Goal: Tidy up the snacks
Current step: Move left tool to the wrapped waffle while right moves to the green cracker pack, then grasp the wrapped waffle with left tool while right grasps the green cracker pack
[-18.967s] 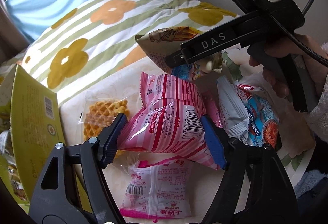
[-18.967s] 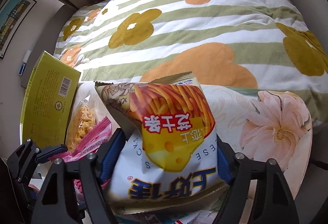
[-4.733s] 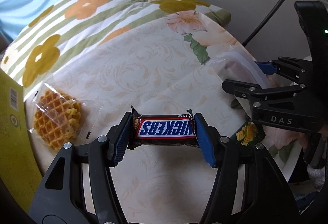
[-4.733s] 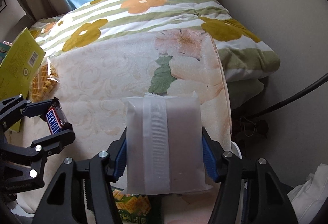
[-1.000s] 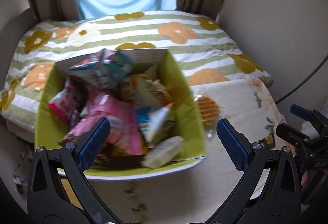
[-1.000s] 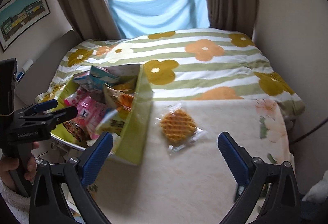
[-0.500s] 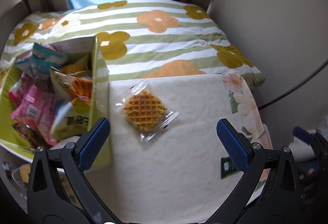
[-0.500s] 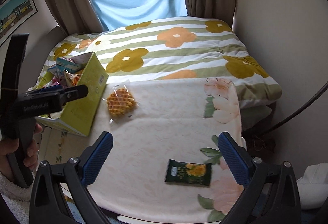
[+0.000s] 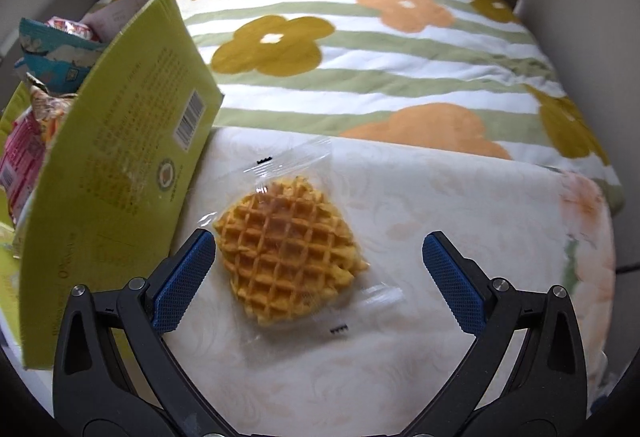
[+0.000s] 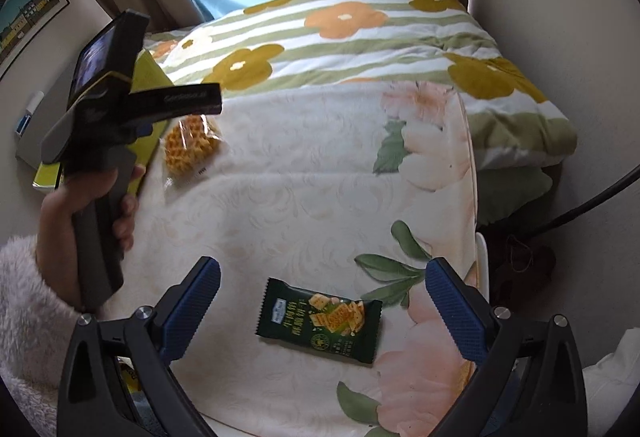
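Between the spread fingers of the left tool [image 9: 319, 262] lies a wrapped waffle [image 9: 289, 252], flat on the cream floral cloth [image 9: 460, 217] and closer to the left finger; neither pad touches it. Just left of that tool stands the yellow-green box [image 9: 120, 173], snack packets [image 9: 24, 141] showing over its rim. Ahead of the right tool [image 10: 322, 291], likewise wide open and empty, a dark green cracker packet [image 10: 319, 319] rests on the cloth between its fingers. A hand [image 10: 70, 221] in a fluffy sleeve grips the left tool's handle.
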